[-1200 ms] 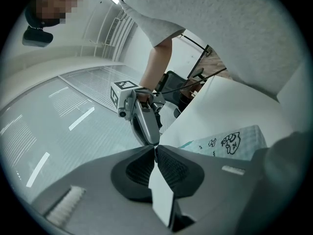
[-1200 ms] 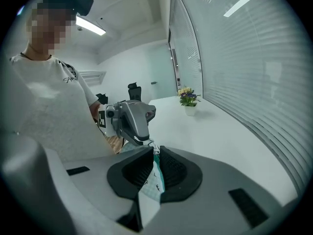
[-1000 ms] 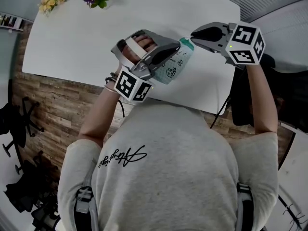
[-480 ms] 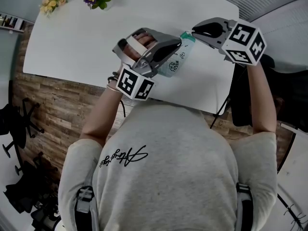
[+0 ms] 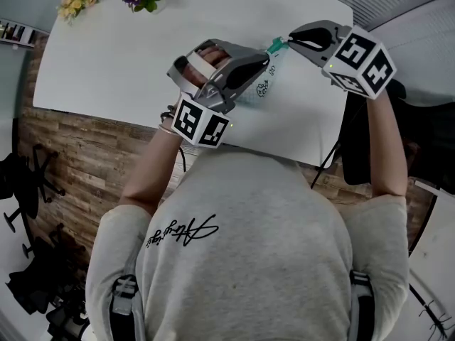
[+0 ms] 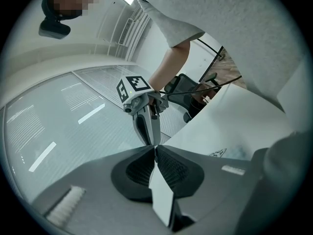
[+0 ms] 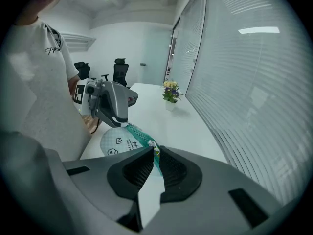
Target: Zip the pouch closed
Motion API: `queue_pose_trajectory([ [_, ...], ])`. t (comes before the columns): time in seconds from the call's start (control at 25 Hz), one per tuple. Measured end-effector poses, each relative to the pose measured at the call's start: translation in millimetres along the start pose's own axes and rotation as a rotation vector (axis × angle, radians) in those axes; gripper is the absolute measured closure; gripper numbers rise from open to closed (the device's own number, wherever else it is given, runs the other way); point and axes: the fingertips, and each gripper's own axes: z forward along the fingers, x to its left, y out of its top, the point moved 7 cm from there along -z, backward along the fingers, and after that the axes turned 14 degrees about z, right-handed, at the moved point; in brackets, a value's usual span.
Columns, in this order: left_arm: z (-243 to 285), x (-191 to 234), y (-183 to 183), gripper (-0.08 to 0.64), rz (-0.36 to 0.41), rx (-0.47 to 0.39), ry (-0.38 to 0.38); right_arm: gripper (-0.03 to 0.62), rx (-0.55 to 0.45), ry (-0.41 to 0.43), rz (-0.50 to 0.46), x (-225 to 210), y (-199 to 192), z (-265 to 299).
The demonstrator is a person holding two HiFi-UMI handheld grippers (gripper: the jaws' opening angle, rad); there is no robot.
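Pouch (image 5: 263, 85) above table (image 5: 142, 55), left gripper (image 5: 267, 62) fingers (image 6: 172, 168) clamped on its end, right gripper (image 5: 288, 42) fingers (image 7: 174, 168) pinching zipper pull (image 7: 155, 152)

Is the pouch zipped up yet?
Nearly, it seems. Done: the left gripper clamps one end of the pouch. In hand: the right gripper pinches the zipper pull, with the teal zipper stretched between them. Left: the last bit, if any, then letting go.

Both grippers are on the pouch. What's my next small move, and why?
Probably draw the right gripper away from the left gripper, along the teal zipper. Its jaws pinch the zipper pull, and the left clamps the far end of the pouch, which spans between them.
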Motion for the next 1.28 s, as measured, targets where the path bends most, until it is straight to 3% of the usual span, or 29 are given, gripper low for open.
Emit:
queue_pose_trajectory([
  [0.4, 0.9, 6.6, -4.2, 0.541, -0.031, -0.020, 0.030, 0.554, -0.005, -0.109, -0.038, -6.5, 12.8, -8.7],
  [0.72, 4.7, 4.7, -5.5, 0.541, -0.043, -0.024, 0.022, 0.554, -0.012, -0.123, 0.005, -12.0, 8.0, -4.9],
  [0.96, 2.8, 1.8, -7.1, 0.541, -0.066, -0.012, 0.019, 0.571, 0.021, -0.156, -0.028, -11.8, 10.6, 5.6],
  [1.28, -0.1, -4.3, -10.8, 0.541, -0.090, -0.001, 0.008, 0.588, -0.017, -0.140, -0.016, -3.7, 10.6, 9.8],
])
